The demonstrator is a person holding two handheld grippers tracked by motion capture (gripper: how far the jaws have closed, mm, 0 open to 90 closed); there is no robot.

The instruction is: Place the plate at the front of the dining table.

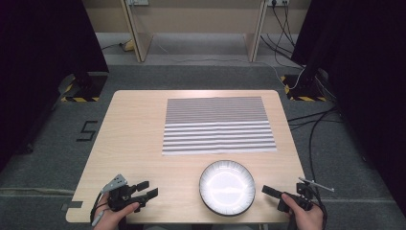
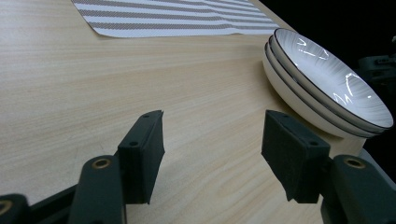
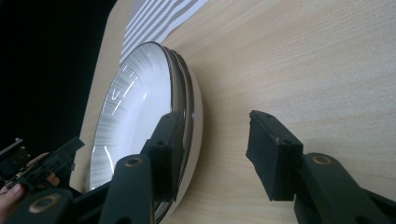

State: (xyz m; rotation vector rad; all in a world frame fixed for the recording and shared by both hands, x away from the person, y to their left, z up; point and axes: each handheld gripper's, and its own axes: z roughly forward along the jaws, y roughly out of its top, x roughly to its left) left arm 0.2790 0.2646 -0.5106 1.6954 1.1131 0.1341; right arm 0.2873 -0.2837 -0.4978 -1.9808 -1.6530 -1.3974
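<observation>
White round ceramic plates with dark rims (image 1: 227, 187), stacked together, sit at the near edge of the light wooden counter (image 1: 134, 139), just in front of a grey-and-white striped cloth mat (image 1: 218, 125). Left hand-held gripper (image 1: 147, 189) rests on the counter left of the stack, its jaws wide and empty. Right hand-held gripper (image 1: 271, 191) is just beside the stack, jaws apart, holding nothing.

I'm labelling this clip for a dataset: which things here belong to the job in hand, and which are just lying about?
In the job:
- plates, a stack between both hands
- left claw, open, empty
- right claw, open, beside the stack
- striped mat, probably where the plates go

Lying about:
- cables on the floor
- tape mark on the floor
</observation>
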